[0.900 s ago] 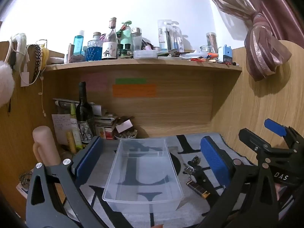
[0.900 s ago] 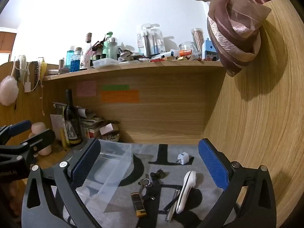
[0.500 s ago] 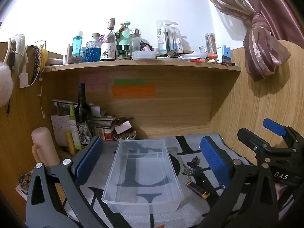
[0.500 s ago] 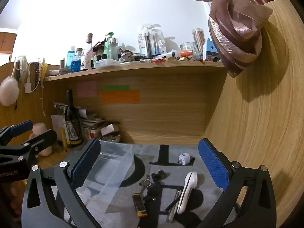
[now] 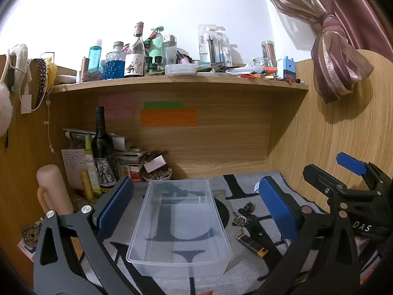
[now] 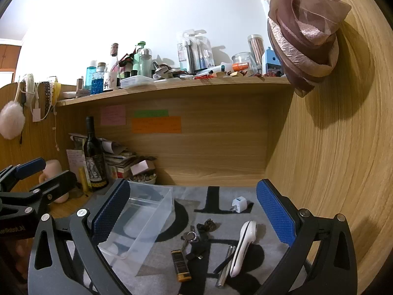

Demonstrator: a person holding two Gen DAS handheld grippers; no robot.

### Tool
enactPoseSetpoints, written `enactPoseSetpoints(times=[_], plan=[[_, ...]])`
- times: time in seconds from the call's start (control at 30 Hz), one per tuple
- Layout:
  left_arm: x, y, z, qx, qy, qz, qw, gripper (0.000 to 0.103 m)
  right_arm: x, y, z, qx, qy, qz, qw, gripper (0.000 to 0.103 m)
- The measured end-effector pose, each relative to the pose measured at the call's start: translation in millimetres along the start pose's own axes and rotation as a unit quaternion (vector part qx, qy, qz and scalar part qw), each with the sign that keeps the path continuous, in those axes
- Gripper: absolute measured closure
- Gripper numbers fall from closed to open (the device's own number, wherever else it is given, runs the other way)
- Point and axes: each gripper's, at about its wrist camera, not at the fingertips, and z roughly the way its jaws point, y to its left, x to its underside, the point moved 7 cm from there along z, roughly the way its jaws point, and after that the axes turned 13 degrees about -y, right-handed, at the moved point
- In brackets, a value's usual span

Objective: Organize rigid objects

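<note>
With both claws spread wide and empty, my left gripper (image 5: 194,205) over the clear bin (image 5: 180,223) and my right gripper (image 6: 196,215) above the keys (image 6: 190,236), lighter (image 6: 180,261) and white device (image 6: 243,244) just beside it, I worry the crowding could make me snag two items at once — or nudge the bin.

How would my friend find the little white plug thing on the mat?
Start at the clear plastic box on the grey mat, then look to its right, toward the wooden side wall. The small white charger plug sits alone there, farther back than the keys and the long white gadget. It is the only tiny cube, with metal prongs sticking out.
</note>
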Motion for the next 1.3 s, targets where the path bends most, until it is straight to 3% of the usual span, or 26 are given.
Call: enactPoseSetpoints(times=[1.3], plan=[[0.0,-5.1,2.6,0.003,-0.002,0.006,1.0000,0.000,-0.1,1.0,-0.3,-0.002,-0.002,0.005,1.000,0.000]])
